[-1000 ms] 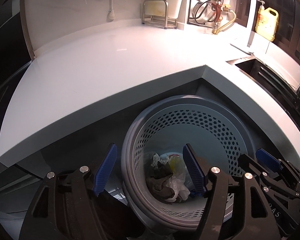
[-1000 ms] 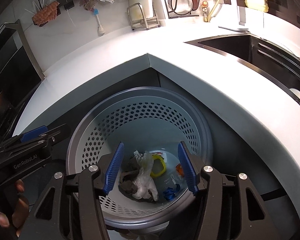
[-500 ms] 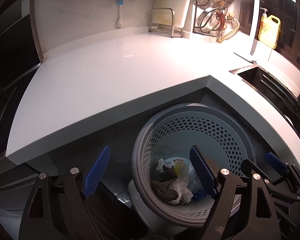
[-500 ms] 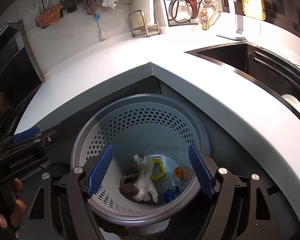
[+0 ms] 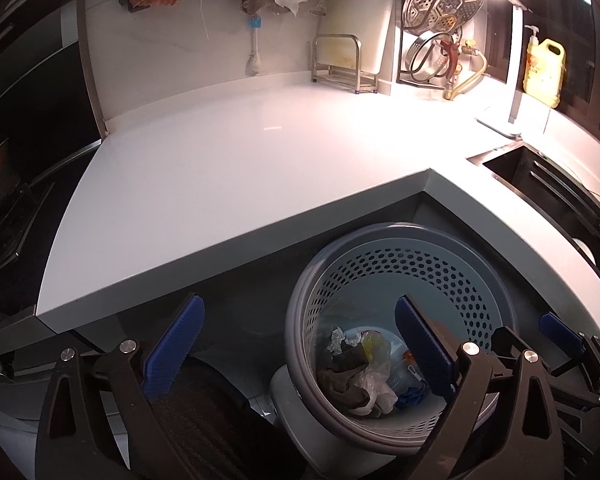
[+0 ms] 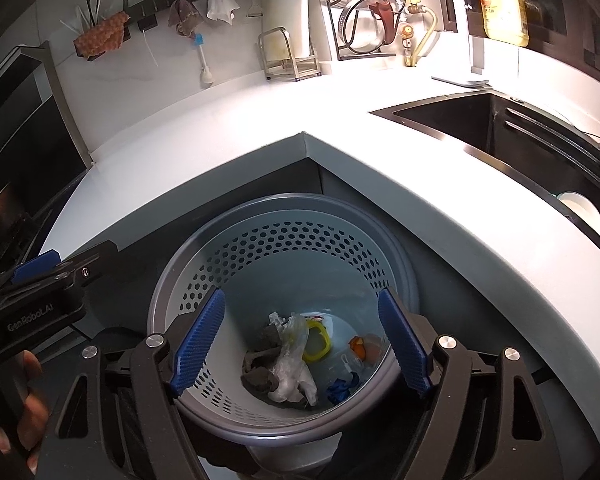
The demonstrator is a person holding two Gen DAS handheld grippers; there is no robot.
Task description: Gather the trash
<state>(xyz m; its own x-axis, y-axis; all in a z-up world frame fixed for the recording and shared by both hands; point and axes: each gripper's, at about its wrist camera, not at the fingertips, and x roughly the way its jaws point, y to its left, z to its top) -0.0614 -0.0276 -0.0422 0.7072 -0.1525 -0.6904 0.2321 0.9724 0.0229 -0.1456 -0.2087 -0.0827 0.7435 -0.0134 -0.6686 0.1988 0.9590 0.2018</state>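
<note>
Below the white counter's inner corner, a grey perforated bin stands on the floor with both grippers above it. At far left in the right wrist view, a hand grips the left gripper's handle. The left gripper has just been spreading its jaws; nothing sits between its blue pads. The right gripper is likewise released, over the bin's mouth. Trash lies at the bin's bottom: crumpled clear plastic, a yellow ring, a blue scrap. Rightward, a dark sink.
</note>
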